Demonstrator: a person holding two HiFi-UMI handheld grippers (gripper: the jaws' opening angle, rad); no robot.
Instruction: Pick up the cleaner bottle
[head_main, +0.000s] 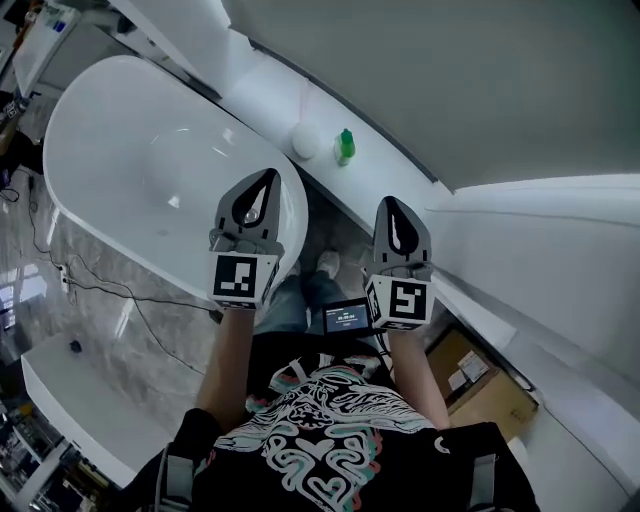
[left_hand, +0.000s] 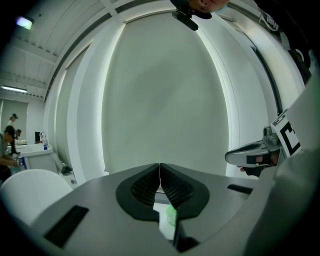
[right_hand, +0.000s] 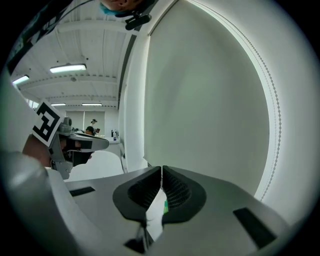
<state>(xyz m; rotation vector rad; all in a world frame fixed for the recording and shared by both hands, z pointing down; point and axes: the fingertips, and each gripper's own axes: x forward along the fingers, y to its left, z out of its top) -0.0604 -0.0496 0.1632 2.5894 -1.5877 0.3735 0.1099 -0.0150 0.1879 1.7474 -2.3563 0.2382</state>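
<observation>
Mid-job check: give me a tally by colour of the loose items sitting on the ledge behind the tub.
Green: 1, the cleaner bottle
White: 1, a round object; too small to tell what it is
Total: 2

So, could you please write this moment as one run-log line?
left gripper: shut, empty | right gripper: shut, empty | cleaner bottle: upright on ledge, not yet held
</observation>
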